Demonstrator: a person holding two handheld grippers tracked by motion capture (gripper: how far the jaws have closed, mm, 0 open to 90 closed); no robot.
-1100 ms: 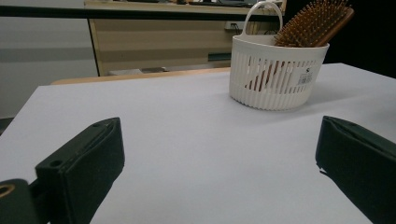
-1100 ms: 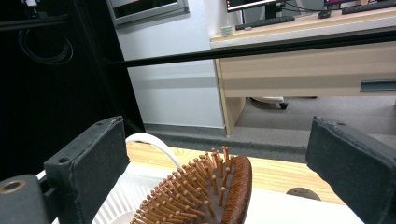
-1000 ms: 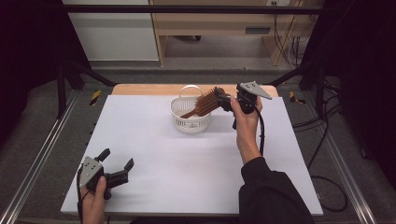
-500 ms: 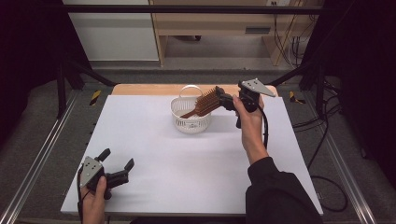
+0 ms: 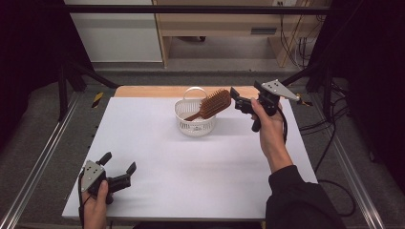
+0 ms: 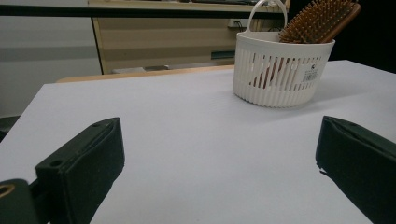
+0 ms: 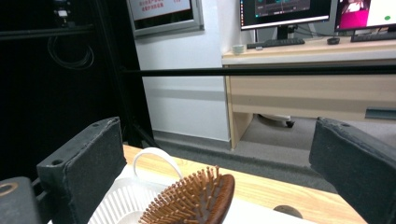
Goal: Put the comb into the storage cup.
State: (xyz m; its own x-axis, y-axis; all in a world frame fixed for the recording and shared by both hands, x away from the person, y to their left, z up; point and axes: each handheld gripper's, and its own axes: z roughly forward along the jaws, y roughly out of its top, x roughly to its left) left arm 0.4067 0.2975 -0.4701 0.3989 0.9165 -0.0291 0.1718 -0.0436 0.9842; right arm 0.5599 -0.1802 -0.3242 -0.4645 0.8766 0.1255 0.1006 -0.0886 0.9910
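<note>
The brown wooden bristle hairbrush (image 5: pixel 214 103) sits handle-down in the white slatted plastic basket (image 5: pixel 195 123) near the surface's far edge, job apparently done, right hand-held gripper (image 5: pixel 239 99) wide open, empty, just beside it.

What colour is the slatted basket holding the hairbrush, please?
White basket, clearest in the left gripper view.

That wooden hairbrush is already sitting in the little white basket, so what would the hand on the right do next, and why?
Probably draw the right tongs back toward the person. Their jaws stand open and apart from the hairbrush, which leans handle-down in the basket, so nothing is left to hold. The left tongs lie open near the table's front edge.
</note>
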